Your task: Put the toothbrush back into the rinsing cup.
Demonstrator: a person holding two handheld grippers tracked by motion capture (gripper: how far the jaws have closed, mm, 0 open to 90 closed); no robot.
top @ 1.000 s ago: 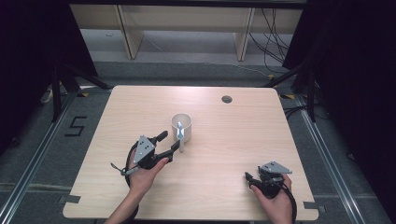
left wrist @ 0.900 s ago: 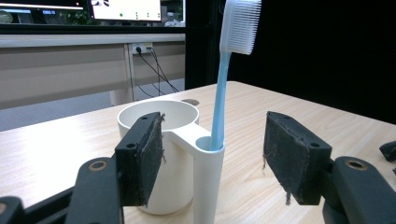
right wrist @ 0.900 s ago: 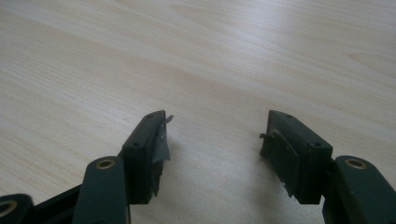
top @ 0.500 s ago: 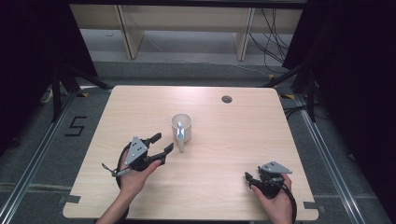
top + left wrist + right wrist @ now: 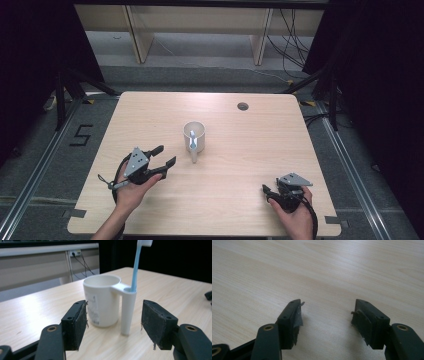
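Right now the person is holding the left gripper [image 5: 162,157] low over the table [image 5: 150,110], its jaws standing wide apart with nothing between them, pointing at the white mug [image 5: 194,136] that is sitting upright near the table's middle. Seen along the left gripper [image 5: 113,325], the mug [image 5: 101,302] is standing just beyond the pads, apart from them, and a blue toothbrush [image 5: 136,267] is rising out of the hollow handle [image 5: 128,312]. Over by the near right corner the right gripper [image 5: 327,321] is resting above bare wood, jaws likewise spread and empty.
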